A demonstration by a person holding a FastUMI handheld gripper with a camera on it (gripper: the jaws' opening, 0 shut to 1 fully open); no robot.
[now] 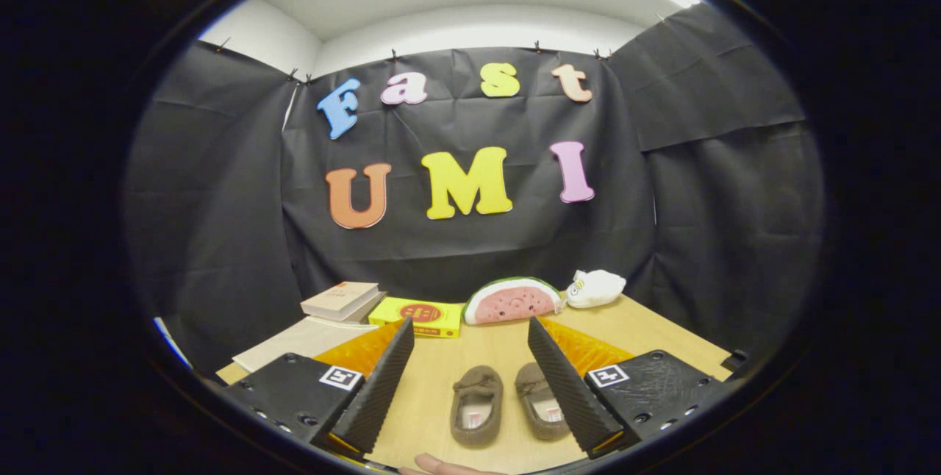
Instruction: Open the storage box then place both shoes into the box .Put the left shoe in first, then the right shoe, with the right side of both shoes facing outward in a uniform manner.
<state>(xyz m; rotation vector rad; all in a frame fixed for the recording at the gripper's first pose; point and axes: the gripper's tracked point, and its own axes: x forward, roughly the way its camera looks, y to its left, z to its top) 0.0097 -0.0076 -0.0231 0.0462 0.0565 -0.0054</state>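
Black cloth walls close off the booth, and a pale wooden table point(478, 357) runs out ahead of my gripper point(470, 379).

From the gripper view, my two fingers stand wide apart with nothing between their pads; I hold nothing. The pair of brown slippers sits on the table in the gap between the fingers, just ahead and low, toes pointing away from me. The left shoe point(476, 406) lies nearer my left finger, the right shoe point(540, 401) almost against my right finger. They rest side by side, close together, probably set out so I can take them one at a time.

Beyond the fingers, near the far edge, I see a stack of books point(342, 301), a yellow box point(417, 316), a watermelon-slice cushion point(512, 300) and a small white plush toy point(595, 288). A flat pale sheet point(305, 339) lies beyond my left finger; I cannot tell whether it belongs to the storage box.

I hold the tool level, raised above the table and looking forward across it. A fingertip point(441, 466) shows below the shoes, nearest me.

My judgement: opening the box is not yet begun.
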